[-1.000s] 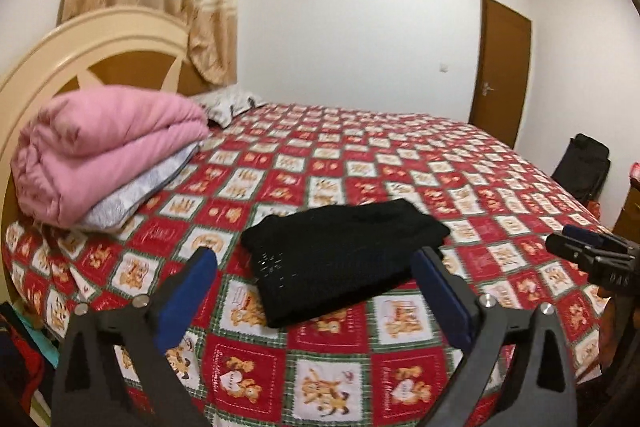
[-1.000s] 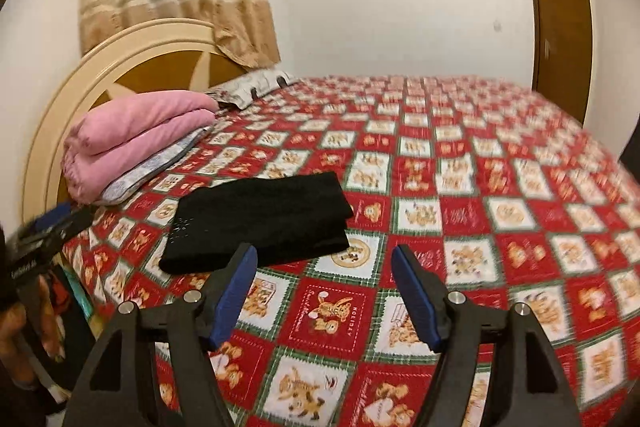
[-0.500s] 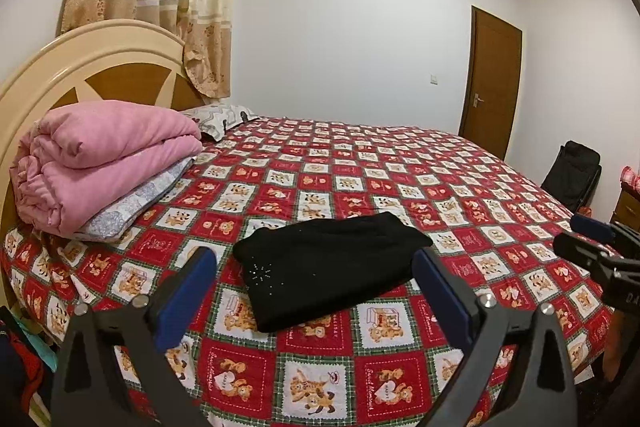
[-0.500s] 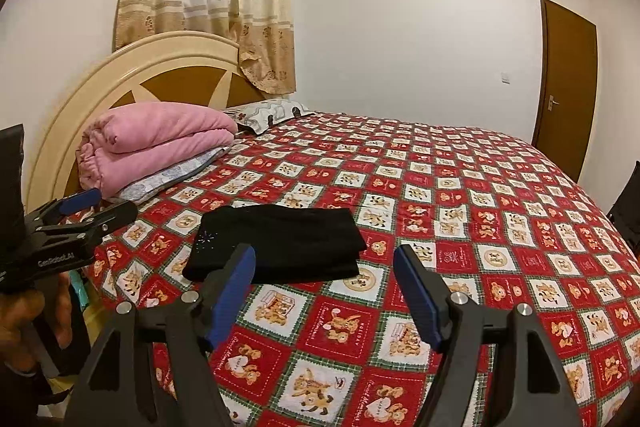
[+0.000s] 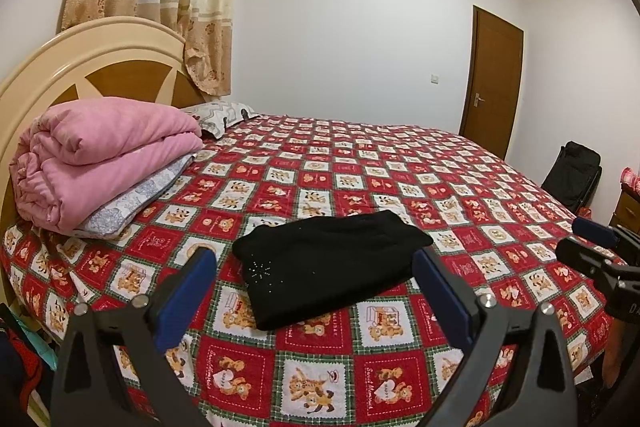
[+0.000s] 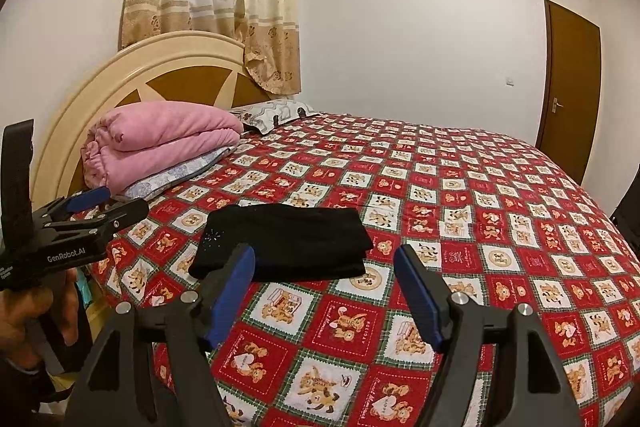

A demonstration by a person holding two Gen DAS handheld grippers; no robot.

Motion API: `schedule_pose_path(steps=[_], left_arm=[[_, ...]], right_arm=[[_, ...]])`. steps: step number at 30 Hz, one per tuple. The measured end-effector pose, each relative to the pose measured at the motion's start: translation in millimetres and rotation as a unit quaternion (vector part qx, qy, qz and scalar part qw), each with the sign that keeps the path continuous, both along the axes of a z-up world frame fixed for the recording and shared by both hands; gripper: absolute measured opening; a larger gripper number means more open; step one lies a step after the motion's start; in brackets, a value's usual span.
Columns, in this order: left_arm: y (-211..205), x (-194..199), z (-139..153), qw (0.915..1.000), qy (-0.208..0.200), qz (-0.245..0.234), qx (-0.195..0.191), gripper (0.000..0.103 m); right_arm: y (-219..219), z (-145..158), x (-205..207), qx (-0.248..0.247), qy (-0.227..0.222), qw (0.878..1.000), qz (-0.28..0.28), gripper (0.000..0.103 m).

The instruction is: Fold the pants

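Nearest the lens in each wrist view are the two claws, both held clear of the bed. The left claw (image 5: 316, 291) stands wide open with nothing between its blue pads; the right claw (image 6: 324, 291) is likewise wide open and empty. In the right wrist view the left claw appears again at the left edge, carried by the person's hand (image 6: 36, 311). Compared with a second ago, both cameras now take in more of the room and ceiling, and the pants appear smaller and farther off, which indicates that both claws have drawn back and up from the fabric; the right view has also levelled out from its earlier tilt. Beyond the claws, the pants (image 5: 332, 267) lie on the bedspread (image 5: 360, 359) near the front edge of the bed, as a compact black rectangle of stacked layers, with a small sparkling motif facing the left side. They touch neither claw. Their shape and place match the earlier frames, so the retreat has not disturbed them. Judged from this, the folding is complete or very nearly so, and the remaining step is probably only a check of the edges. Farther back, a rolled pink blanket (image 5: 104, 155) rests on a pale pillow beside the headboard (image 5: 92, 47), with a curtain and a brown door behind.
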State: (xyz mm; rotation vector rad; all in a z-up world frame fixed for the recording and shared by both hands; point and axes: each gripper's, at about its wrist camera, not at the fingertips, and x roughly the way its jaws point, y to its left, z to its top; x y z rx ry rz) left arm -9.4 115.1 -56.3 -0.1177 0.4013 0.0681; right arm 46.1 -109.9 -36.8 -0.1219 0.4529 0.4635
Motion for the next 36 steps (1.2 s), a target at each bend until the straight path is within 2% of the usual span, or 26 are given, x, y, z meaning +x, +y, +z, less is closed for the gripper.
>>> schedule_pose_path(steps=[23, 36], left_arm=[[-0.9, -0.4, -1.0, 1.0, 0.001, -0.001, 0.0, 0.101], [-3.3, 1.5, 3.9, 0.9998, 0.0, 0.008, 0.017, 0.103]], right_arm=[[-0.6, 0.2, -2.4, 0.003, 0.002, 1.0, -0.001, 0.074], [-1.6, 2.0, -4.1, 0.003, -0.005, 1.0, -0.004, 0.074]])
